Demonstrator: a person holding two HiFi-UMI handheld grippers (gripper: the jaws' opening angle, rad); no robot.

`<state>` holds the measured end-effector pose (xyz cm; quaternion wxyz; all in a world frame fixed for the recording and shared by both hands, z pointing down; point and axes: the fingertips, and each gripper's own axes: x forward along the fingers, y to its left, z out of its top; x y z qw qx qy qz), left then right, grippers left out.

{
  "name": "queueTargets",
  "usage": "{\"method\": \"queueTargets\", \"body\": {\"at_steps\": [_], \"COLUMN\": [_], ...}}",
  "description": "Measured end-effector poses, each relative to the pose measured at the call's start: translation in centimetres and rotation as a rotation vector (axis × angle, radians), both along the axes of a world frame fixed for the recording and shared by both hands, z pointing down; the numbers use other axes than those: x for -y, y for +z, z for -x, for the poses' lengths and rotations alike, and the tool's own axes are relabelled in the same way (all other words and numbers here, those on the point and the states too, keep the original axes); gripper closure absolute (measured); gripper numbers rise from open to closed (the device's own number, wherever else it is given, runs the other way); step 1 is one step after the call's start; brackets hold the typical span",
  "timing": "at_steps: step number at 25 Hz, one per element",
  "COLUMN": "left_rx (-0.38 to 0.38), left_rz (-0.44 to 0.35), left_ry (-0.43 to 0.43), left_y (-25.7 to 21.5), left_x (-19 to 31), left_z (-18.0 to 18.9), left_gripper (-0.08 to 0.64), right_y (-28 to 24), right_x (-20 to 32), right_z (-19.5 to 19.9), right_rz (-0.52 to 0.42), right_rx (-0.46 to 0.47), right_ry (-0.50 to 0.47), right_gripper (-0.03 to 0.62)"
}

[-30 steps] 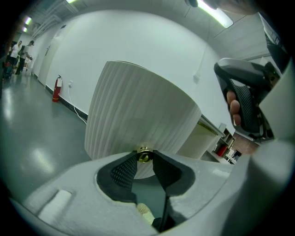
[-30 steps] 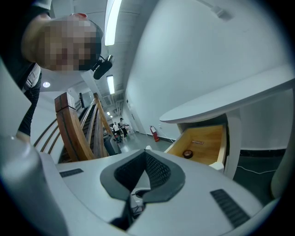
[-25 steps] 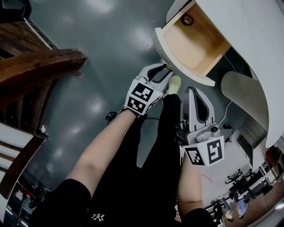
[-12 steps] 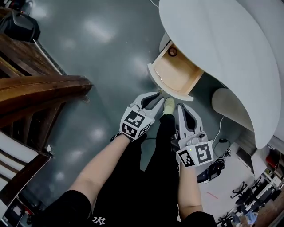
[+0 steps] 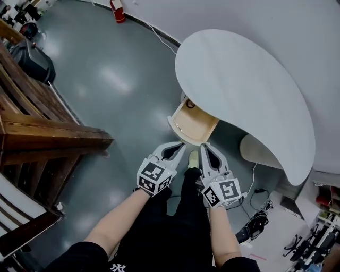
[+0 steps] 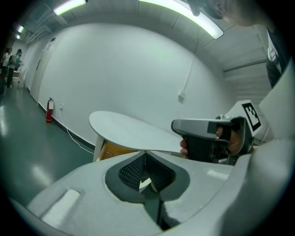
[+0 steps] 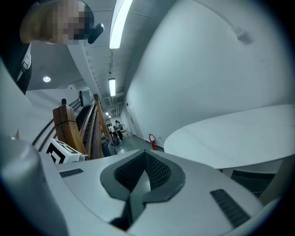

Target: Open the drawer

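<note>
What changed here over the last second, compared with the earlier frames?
The left gripper, which was at the drawer's front edge with its jaws apart, has pulled back from it and shut on nothing. The right gripper has drawn back too, still shut and empty. The head view has risen, so more of the floor and table shows. The drawer stays pulled out under the white table.

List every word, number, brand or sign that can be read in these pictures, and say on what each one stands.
No text can be read.
Black-and-white square markers on the left hand-held gripper and the right hand-held gripper: patterns, no letters.
Red fire extinguisher: label too small.
White emblem on the black clothing: cut off at the edge.
</note>
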<state>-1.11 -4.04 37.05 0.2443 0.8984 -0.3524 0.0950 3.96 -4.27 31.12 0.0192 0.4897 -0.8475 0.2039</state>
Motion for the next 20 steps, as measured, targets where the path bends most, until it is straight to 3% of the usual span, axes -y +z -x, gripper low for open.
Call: {"method": "queueTargets", "body": {"at_steps": [20], "left_rx": [-0.03], "left_rz": [-0.22], "left_ry": [0.008], "left_y": [-19.0], "left_x": [0.5], "left_z": [-2.8], "left_gripper": [0.549], "right_y": [-14.3], "right_x": [0.9], "right_z": [-3.0], "right_rz": [-0.192], "right_rx": [-0.018], "right_ry": [0.019], "right_gripper": [0.578]}}
